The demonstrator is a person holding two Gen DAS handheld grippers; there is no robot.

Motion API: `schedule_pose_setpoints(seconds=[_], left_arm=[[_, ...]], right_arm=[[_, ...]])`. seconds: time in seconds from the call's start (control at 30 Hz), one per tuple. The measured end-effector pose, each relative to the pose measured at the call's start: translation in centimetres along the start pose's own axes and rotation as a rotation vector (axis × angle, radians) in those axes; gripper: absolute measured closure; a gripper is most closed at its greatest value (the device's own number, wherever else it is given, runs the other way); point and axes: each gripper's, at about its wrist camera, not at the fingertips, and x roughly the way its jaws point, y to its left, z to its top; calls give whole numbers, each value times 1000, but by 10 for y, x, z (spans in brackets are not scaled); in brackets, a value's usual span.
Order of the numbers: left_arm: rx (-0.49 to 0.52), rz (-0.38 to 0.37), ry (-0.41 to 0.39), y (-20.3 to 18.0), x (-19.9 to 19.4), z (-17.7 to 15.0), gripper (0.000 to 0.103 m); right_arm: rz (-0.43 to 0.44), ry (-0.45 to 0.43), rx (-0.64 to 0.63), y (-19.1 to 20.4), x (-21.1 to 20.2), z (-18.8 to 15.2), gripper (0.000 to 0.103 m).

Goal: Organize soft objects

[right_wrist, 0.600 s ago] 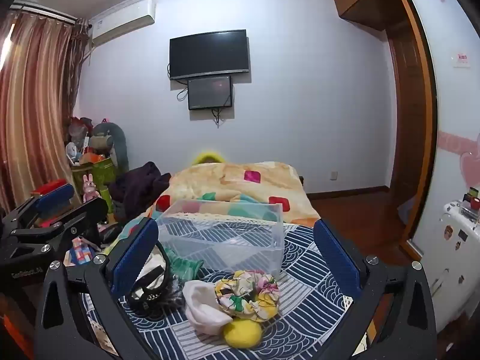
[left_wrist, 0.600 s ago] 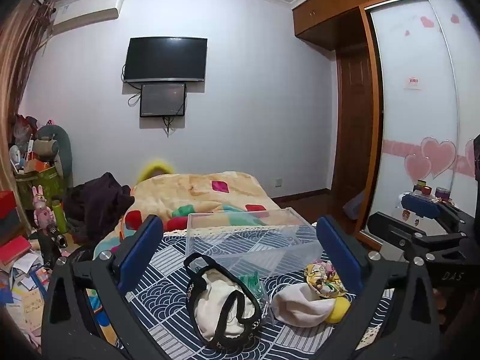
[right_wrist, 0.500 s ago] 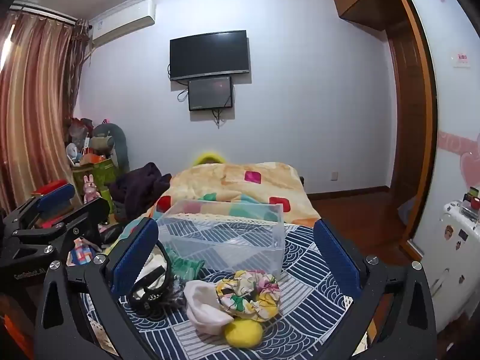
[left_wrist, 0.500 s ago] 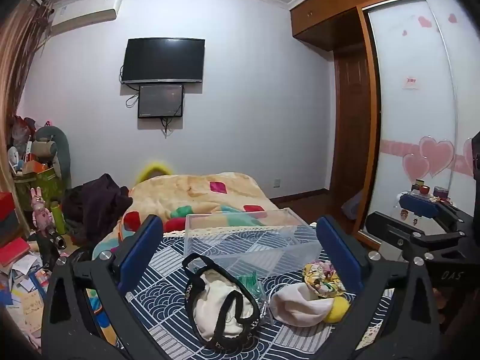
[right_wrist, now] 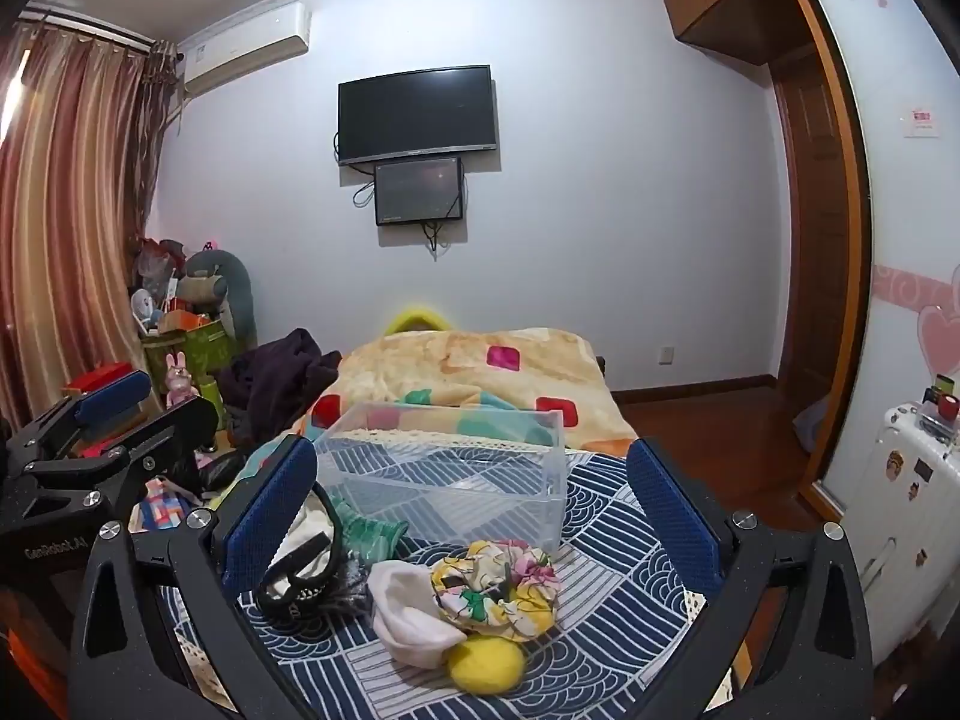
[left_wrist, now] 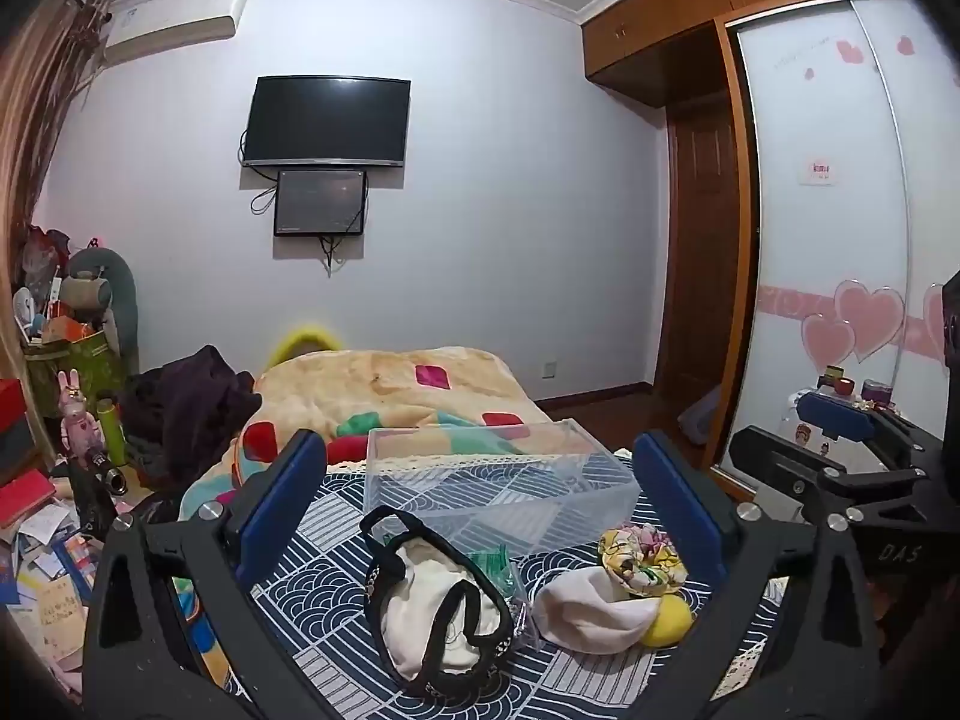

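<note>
A clear plastic bin (left_wrist: pixel 498 489) (right_wrist: pixel 447 471) stands empty on a navy patterned cloth (left_wrist: pixel 324 594) (right_wrist: pixel 606 606). In front of it lie a white cloth with black straps (left_wrist: pixel 435 606) (right_wrist: pixel 300 570), a green item (left_wrist: pixel 495 564) (right_wrist: pixel 366 531), a white sock (left_wrist: pixel 591 612) (right_wrist: pixel 408 612), a floral scrunchie (left_wrist: pixel 642 558) (right_wrist: pixel 495 588) and a yellow ball (left_wrist: pixel 666 621) (right_wrist: pixel 486 663). My left gripper (left_wrist: pixel 480 516) is open and empty above the strapped cloth. My right gripper (right_wrist: pixel 471 516) is open and empty above the scrunchie.
Behind the bin lies a bed with a patchwork quilt (left_wrist: pixel 408 396) (right_wrist: pixel 480 378) and dark clothes (left_wrist: pixel 192 408). Clutter and toys (left_wrist: pixel 66 414) fill the left floor. A wardrobe (left_wrist: pixel 840 240) and a white cabinet (right_wrist: pixel 912 480) stand on the right.
Both views have shifted only slightly. The objects on the cloth have not moved and both grippers stay open.
</note>
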Motion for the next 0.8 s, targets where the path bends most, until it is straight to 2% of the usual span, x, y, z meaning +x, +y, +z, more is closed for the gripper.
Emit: schedule_pose_setpoints(seconds=[0.8], left_arm=[[-16,-6,5,2,2,-1,0]], right_arm=[[5,-11,0,-1,-6,2,0]])
